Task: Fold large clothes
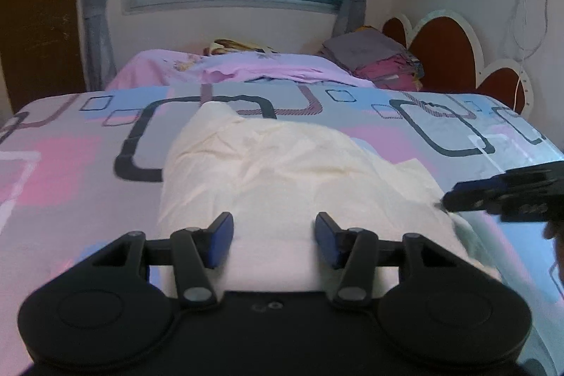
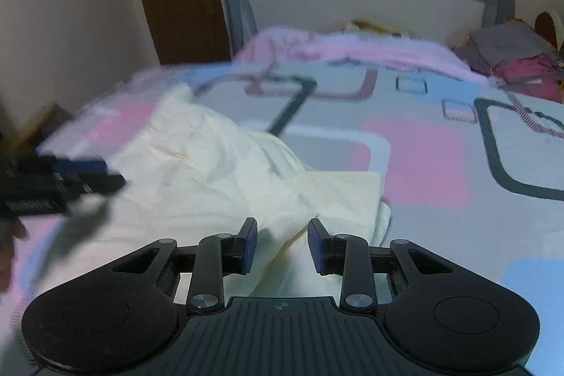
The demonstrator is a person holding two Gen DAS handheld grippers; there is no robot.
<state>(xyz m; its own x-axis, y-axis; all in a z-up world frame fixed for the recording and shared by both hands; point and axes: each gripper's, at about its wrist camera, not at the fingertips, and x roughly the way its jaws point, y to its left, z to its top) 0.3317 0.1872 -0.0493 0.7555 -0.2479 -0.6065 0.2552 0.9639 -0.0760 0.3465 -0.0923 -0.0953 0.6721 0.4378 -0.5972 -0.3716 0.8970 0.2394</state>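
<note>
A: Where is the garment?

B: The cream garment [image 1: 282, 171] lies crumpled on the bed sheet [image 1: 88, 147], soft thin cloth with fine creases, one flat folded layer jutting out squarely at its right.

A: And the tongs?

B: The left gripper [image 1: 274, 239] hovers over its near edge, blue pads spread, holding nothing. The right gripper [image 2: 282, 244] is likewise parted and empty above a fold. The sheet is smooth, printed with rounded rectangles.

The cream garment [image 1: 282, 178] lies on the patterned bedsheet [image 1: 88, 164], partly folded and still wrinkled; its narrow end points toward the far side of the sheet; a flat folded layer [image 2: 338, 196] sticks out at its right side, on the sheet.
</note>
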